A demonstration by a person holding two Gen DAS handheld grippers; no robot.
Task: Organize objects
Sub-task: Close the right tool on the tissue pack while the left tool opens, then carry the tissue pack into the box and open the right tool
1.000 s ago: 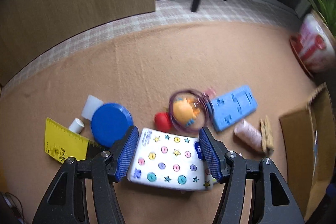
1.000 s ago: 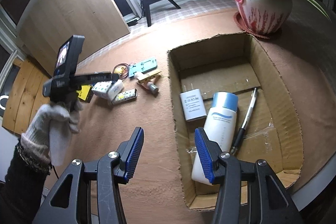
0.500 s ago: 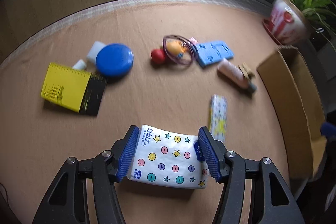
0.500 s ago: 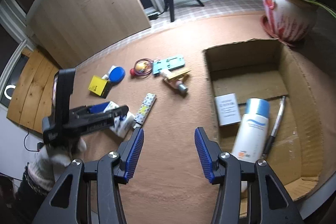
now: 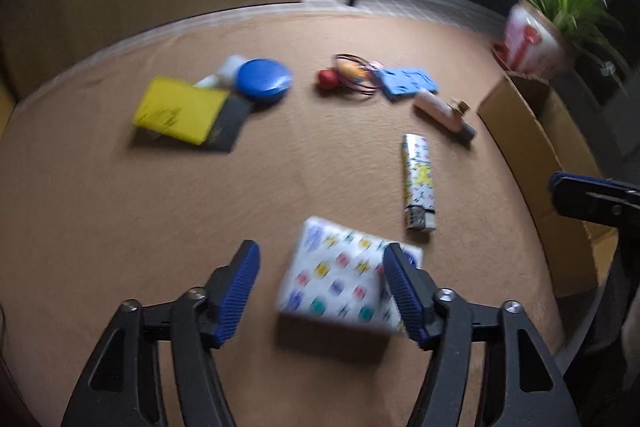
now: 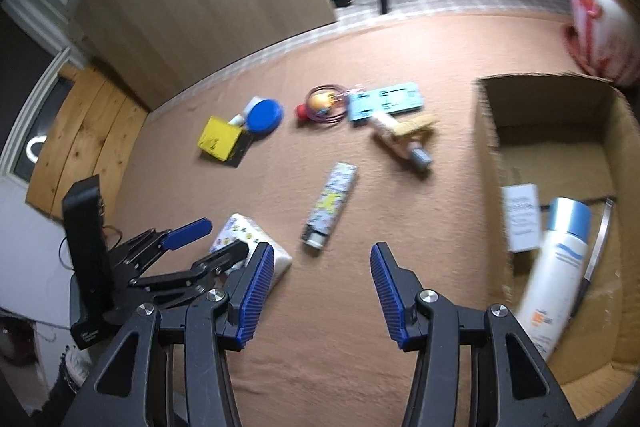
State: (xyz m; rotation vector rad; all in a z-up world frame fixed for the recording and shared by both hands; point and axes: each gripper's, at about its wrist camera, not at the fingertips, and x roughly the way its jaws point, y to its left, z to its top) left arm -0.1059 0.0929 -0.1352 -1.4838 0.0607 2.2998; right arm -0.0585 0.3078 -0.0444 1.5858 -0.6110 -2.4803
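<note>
**Desk:** Tissue pack (image 5: 344, 277), star-printed: where does it sit against the left gripper (image 5: 322, 293)?

**Photographer:** Between the spread jaws but off-centre, pressed against the right-hand pad with a clear gap to the left pad. Blur hides whether it rests on the cloth or hangs just above it. It sits skewed, its long axis running roughly across the jaw gap.

**Desk:** And the right gripper (image 6: 322, 293)?

**Photographer:** Jaws wide apart, nothing between them, hovering over bare cloth. The pack (image 6: 250, 239) lies beyond its left pad; the cardboard box (image 6: 486, 131) stands off to its right, already holding a white bottle (image 6: 554, 275) and a small white carton (image 6: 520, 223).

**Desk:** Which gripper is nearer the pack?

**Photographer:** The left, plainly. A fresh grip looks to need the jaws re-centred over it first.

**Desk:** Surroundings?

**Photographer:** A tan cloth-covered table (image 5: 280, 167). Ahead of the left jaws: a patterned lighter (image 5: 418, 183), a yellow pad (image 5: 178, 109), a blue disc (image 5: 262, 79), a blue card (image 5: 406, 81). A potted plant (image 5: 534, 37) stands behind the box.
</note>
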